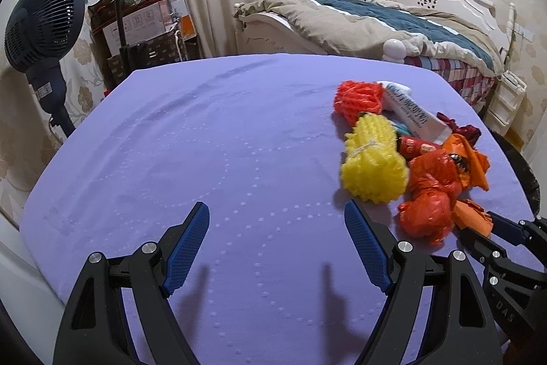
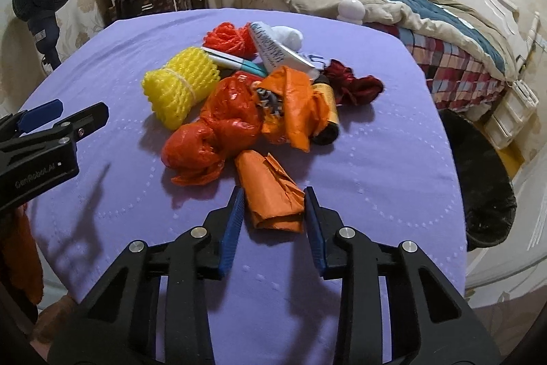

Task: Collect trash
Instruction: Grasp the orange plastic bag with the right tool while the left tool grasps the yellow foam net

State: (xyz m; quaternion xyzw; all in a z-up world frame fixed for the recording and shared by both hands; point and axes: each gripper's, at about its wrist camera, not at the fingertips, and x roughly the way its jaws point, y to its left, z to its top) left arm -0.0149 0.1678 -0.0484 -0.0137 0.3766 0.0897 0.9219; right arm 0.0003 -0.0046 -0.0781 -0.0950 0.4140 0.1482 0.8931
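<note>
Nearest the heaped trash, the right gripper (image 2: 273, 211) clamps an orange wrapper (image 2: 271, 194) for binning; the left gripper (image 1: 277, 242) stands apart, waiting.

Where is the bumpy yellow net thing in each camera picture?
Left wrist view: the yellow foam net lies right of centre, beyond the left gripper's right finger.
Right wrist view: the net lies upper left of centre, left of the red plastic bag.
Shared landmark: the dark blue fan at the left edge.
</note>
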